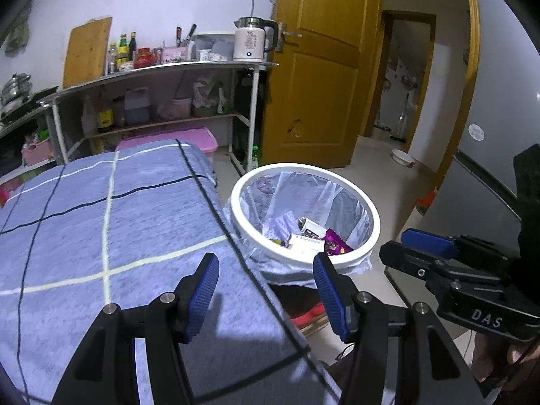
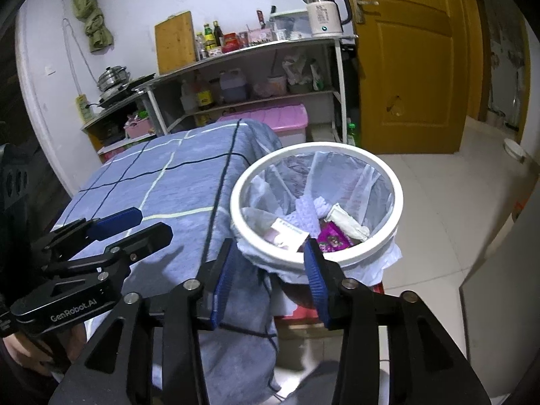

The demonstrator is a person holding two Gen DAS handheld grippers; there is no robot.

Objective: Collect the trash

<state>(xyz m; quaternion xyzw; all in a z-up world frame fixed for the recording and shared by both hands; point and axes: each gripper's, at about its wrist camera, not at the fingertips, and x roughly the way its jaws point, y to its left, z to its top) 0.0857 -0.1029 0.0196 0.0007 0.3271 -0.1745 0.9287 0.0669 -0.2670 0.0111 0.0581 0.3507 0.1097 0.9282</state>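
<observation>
A white round trash bin (image 1: 369, 236) with a thin plastic liner stands on the floor at the right edge of a table. It also shows in the right wrist view (image 2: 398, 202). Inside lie a purple wrapper (image 1: 335, 243), a white box (image 1: 303, 243) and crumpled paper; the right wrist view shows the purple wrapper (image 2: 332, 239) and the box (image 2: 287, 233) too. My left gripper (image 1: 266, 290) is open and empty above the table's right edge. My right gripper (image 2: 270, 276) is open and empty just before the bin's near rim.
The table wears a blue checked cloth (image 1: 101, 222). Behind it stands a metal shelf (image 1: 162, 71) with bottles, a cutting board and a white kettle (image 1: 251, 38). A pink storage box (image 2: 270, 118) sits beneath. A yellow wooden door (image 1: 320, 67) stands open at right over tiled floor (image 2: 438, 202).
</observation>
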